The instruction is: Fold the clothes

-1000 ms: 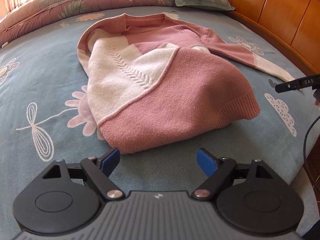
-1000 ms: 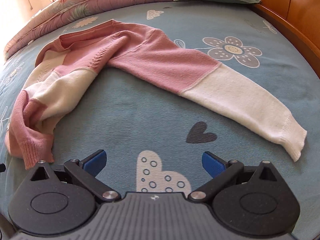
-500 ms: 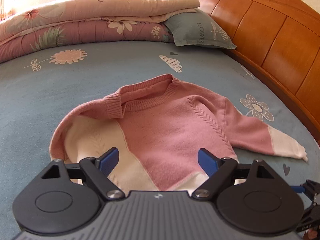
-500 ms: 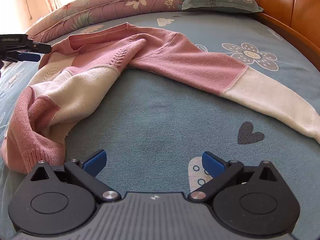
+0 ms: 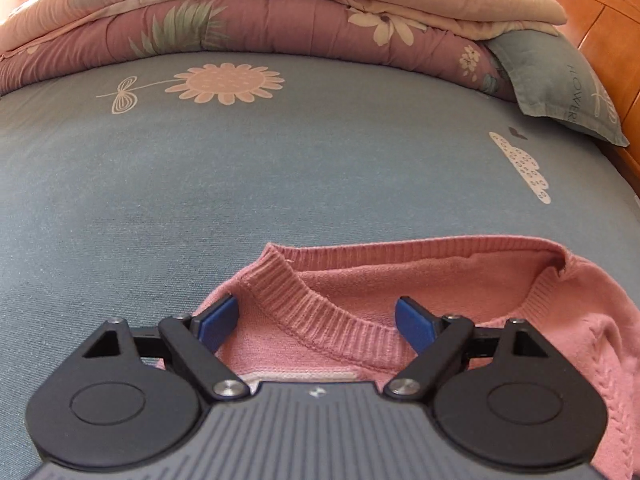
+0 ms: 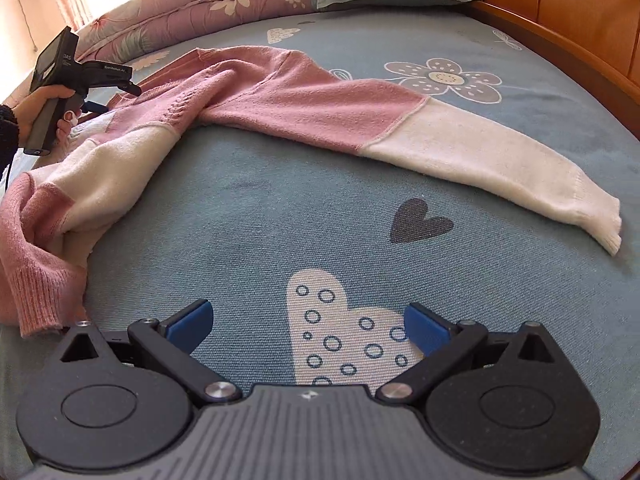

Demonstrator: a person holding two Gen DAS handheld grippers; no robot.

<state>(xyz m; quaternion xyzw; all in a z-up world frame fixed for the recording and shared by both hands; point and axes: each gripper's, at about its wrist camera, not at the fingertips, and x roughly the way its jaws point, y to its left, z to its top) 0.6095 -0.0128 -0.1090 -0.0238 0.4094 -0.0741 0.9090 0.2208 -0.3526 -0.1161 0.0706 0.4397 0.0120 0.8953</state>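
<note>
A pink and cream knit sweater (image 6: pixel 280 92) lies crumpled on the blue bed sheet (image 6: pixel 280 216). Its right sleeve (image 6: pixel 460 152) stretches out flat to the right, cream at the cuff. In the left wrist view my left gripper (image 5: pixel 316 322) is open, its blue fingertips straddling the ribbed pink collar (image 5: pixel 320 312) at the left shoulder. The left gripper also shows at the far left of the right wrist view (image 6: pixel 100 92), held in a hand over the collar. My right gripper (image 6: pixel 306 326) is open and empty, low over the sheet, short of the sleeve.
Folded floral quilts (image 5: pixel 260 16) and a grey-blue pillow (image 5: pixel 560 76) lie at the head of the bed. A wooden bed frame (image 6: pixel 580 8) runs along the right side. The sweater's pink hem (image 6: pixel 36 288) is bunched at the left.
My left gripper has moved forward over the sweater body down to the collar, still open. My right gripper has barely moved.
</note>
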